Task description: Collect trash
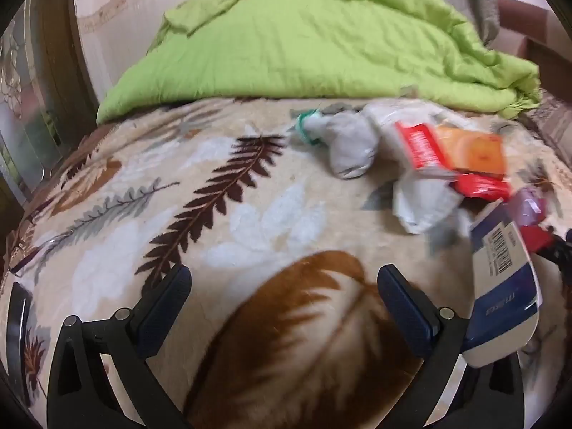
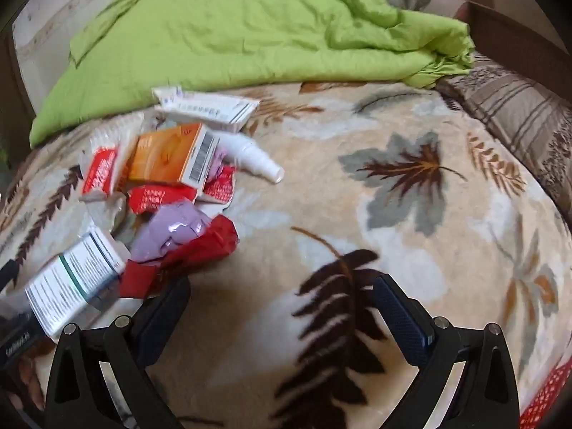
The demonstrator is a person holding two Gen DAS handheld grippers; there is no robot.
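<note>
Both grippers, left gripper (image 1: 284, 298) and right gripper (image 2: 282, 304), are hovering with fingers wide and empty over the bed (image 2: 357, 196). Ahead-left of the right fingers: light crushable orange carton (image 2: 171, 159), slippery purple wrapper (image 2: 171, 232); pinching carton edges looks best.

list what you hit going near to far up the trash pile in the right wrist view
white medicine box → red wrapper → purple wrapper → orange box → long white box → green blanket
</note>
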